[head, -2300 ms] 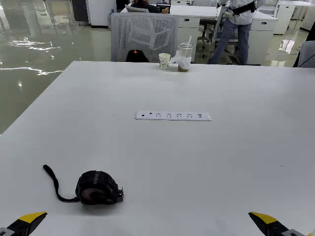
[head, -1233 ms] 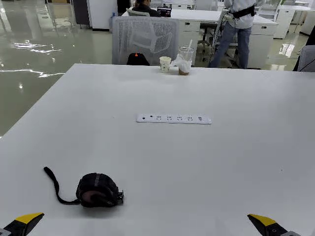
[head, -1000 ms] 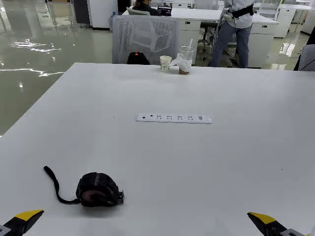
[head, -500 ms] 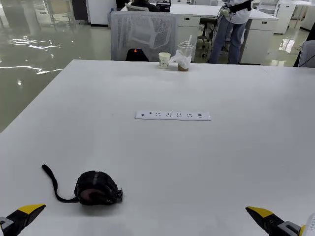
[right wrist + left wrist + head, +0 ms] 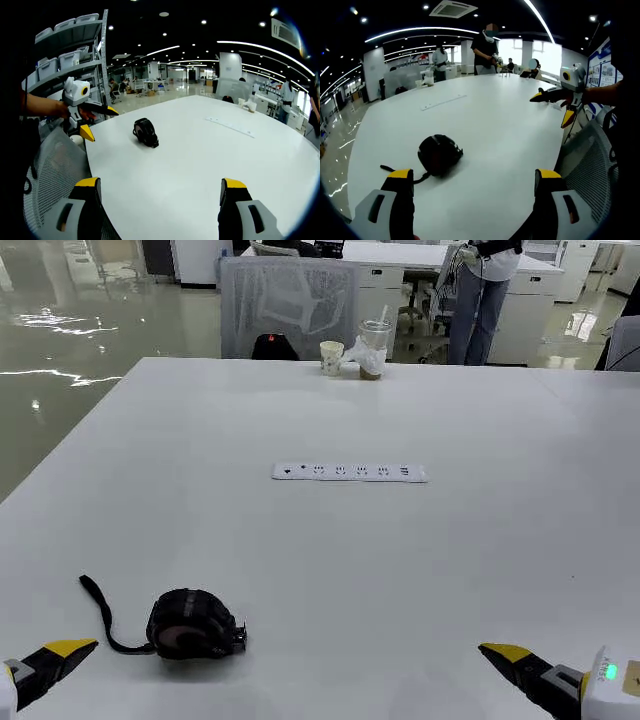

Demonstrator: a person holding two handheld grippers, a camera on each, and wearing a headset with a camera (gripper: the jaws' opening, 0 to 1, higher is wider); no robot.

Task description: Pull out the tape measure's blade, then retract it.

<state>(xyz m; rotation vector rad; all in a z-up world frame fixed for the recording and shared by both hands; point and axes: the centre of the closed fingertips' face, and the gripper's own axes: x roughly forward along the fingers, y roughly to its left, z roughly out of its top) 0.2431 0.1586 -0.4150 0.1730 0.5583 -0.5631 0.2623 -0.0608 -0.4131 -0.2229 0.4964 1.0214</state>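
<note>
1. Left gripper. My left gripper (image 5: 474,175) is held low at the near edge of the white worktable (image 5: 450,560). Its two black, yellow-tipped jaws are spread wide, with only bare tabletop between them. It grasps nothing.

2. Right gripper. My right gripper (image 5: 160,183) is also at the near edge, well apart from the left one. Its jaws are likewise spread wide and hold nothing. Each gripper view shows the other gripper across the table corner, held in my hand with its jaws parted.

3. Task item. The black, round-bodied tape measure (image 5: 193,624) lies on its side on the table, close to the near edge and on my left. It is near the left gripper, just ahead of its jaws, and touches neither one. It is well apart from the right gripper. The blade is wound into the case, and what looks like its end hook sits at the case mouth, on the side towards my right gripper. A black wrist strap (image 5: 100,608) runs from the opposite side of the case and curves away to the left across the table.

4. Surroundings. A flat white power strip (image 5: 349,472) lies at mid-table, well beyond the tape measure. At the far edge a small paper cup (image 5: 331,357) stands just beside a clear plastic cup with a straw (image 5: 375,343). Behind them is a grey mesh chair (image 5: 288,310), and a person (image 5: 485,290) stands further back.
</note>
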